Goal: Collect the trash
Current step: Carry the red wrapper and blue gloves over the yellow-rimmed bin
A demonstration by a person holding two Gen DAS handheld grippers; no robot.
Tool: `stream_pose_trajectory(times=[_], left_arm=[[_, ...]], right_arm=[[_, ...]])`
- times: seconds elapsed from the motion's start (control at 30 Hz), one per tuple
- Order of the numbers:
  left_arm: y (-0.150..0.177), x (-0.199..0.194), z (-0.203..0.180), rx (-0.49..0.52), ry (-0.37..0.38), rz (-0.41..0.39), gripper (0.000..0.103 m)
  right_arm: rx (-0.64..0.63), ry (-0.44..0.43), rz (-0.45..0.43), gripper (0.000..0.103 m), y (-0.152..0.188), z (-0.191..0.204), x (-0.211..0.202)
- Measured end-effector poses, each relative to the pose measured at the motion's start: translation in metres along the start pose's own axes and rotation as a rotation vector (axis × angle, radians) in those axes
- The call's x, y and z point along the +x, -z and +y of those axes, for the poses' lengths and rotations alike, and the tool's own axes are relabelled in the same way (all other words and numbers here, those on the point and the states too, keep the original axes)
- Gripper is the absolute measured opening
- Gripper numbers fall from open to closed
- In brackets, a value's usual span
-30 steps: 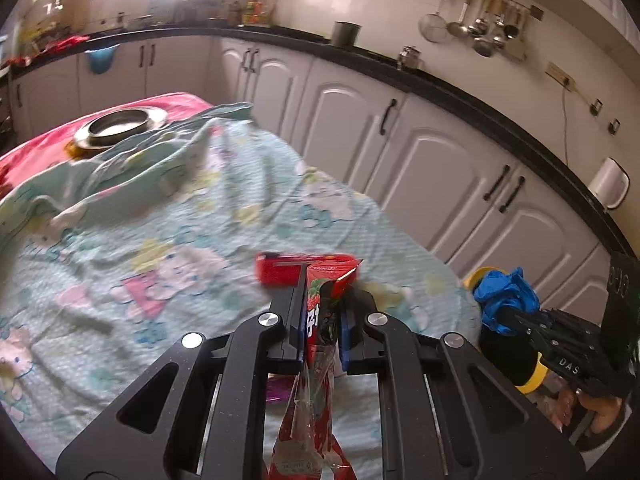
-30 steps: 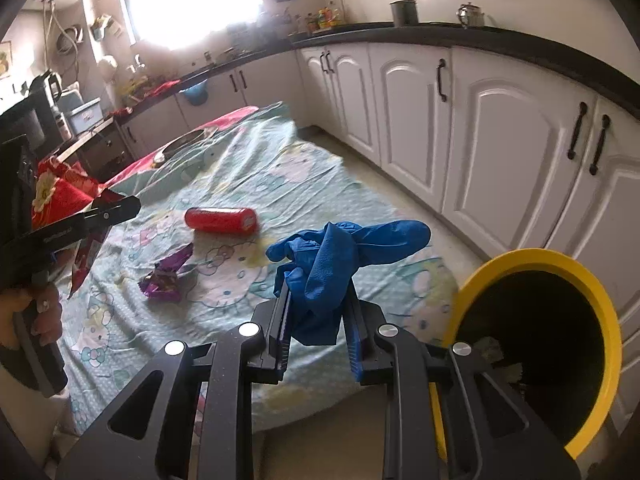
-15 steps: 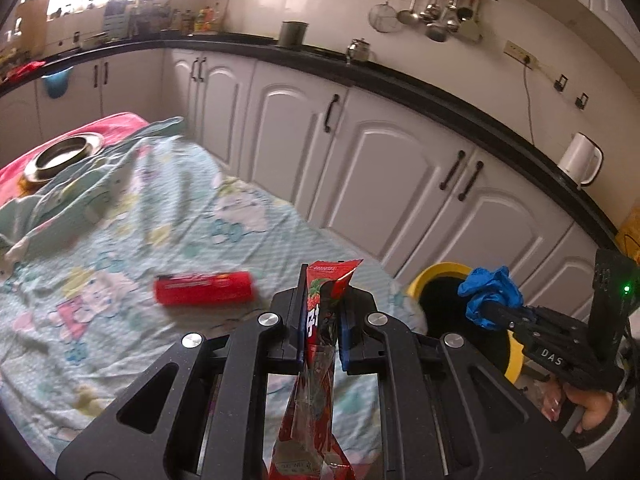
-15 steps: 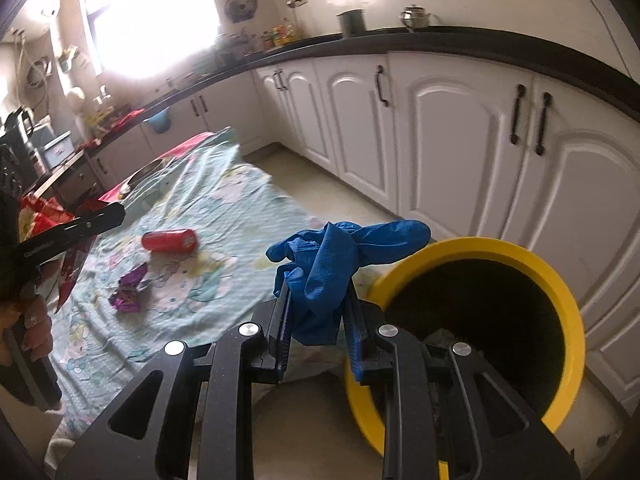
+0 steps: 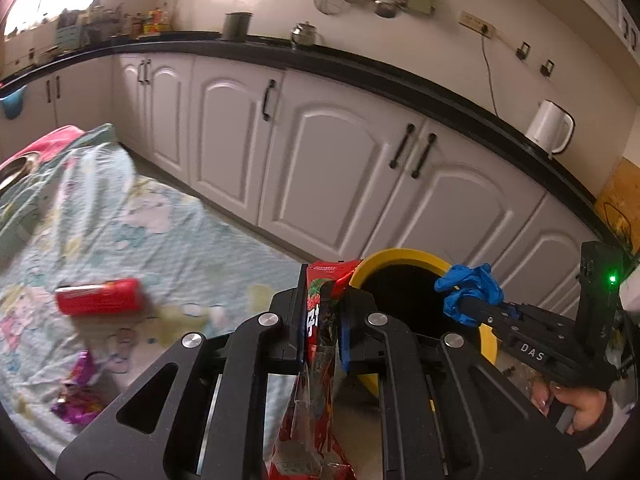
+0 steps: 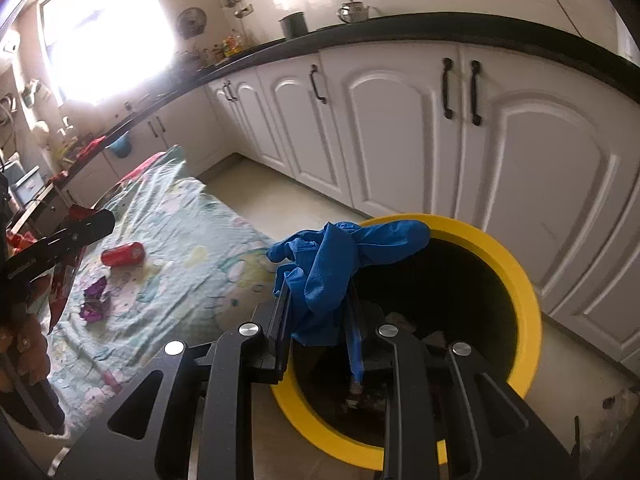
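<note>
Both tools have swung away from the bed toward the bin since a sec ago; the bin's mouth, then only partly in right-wrist view at 4 o'clock, now fills that view's lower right.

L to R, right-wrist view: left tool (image 6: 86, 226) at 9 o'clock, clamped on a red crinkly plastic snack wrapper (image 6: 60, 284) that hangs below it. Purple foil wrapper (image 6: 95, 299) and red cylindrical can (image 6: 122, 254) lie on the pale green cartoon-print bedsheet (image 6: 192, 264), can at 1 o'clock from the foil, the two apart. Right tool (image 6: 320, 312) pinched on a crumpled blue rubber glove (image 6: 336, 260); glove sits over the near-left rim of the round yellow-rimmed black trash bin (image 6: 528, 300). Some rubbish visible in the bin bottom.

Left-wrist view: can (image 5: 100, 296) at 9 o'clock, foil (image 5: 78, 396) at 8 o'clock, snack wrapper (image 5: 320, 320) upright between the left tool's (image 5: 320, 322) fingers. Bin (image 5: 400, 256) just behind, at 3 o'clock from the wrapper tip. Right tool (image 5: 466, 306) w/ glove (image 5: 470, 290) above the bin's mouth on the right; a hand (image 5: 576, 408) grips its handle. White cabinets (image 5: 340, 168) behind.
</note>
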State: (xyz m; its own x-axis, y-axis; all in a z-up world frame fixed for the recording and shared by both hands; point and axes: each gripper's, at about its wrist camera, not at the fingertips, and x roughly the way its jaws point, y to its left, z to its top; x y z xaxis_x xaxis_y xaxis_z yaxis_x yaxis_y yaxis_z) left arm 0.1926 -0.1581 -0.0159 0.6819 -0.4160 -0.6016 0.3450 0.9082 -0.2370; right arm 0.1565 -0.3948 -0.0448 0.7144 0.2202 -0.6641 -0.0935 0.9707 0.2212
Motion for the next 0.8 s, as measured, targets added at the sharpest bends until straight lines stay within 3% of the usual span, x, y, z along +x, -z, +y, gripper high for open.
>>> stream_pose_trajectory(times=[0.33, 0.67, 0.8], left_arm=[[0.005, 0.044, -0.04, 0.042, 0.059, 0.051, 0.007], [0.003, 0.082, -0.07, 0.082, 0.078, 0.083, 0.007], [0.0, 0.095, -0.081, 0.094, 0.087, 0.096, 0.007]], right_arm=[[0.069, 0.054, 0.024, 0.024, 0.014, -0.036, 0.002], [0.113, 0.054, 0.084, 0.025, 0.03, -0.056, 0.01], [0.131, 0.058, 0.096, 0.036, 0.035, -0.062, 0.011]])
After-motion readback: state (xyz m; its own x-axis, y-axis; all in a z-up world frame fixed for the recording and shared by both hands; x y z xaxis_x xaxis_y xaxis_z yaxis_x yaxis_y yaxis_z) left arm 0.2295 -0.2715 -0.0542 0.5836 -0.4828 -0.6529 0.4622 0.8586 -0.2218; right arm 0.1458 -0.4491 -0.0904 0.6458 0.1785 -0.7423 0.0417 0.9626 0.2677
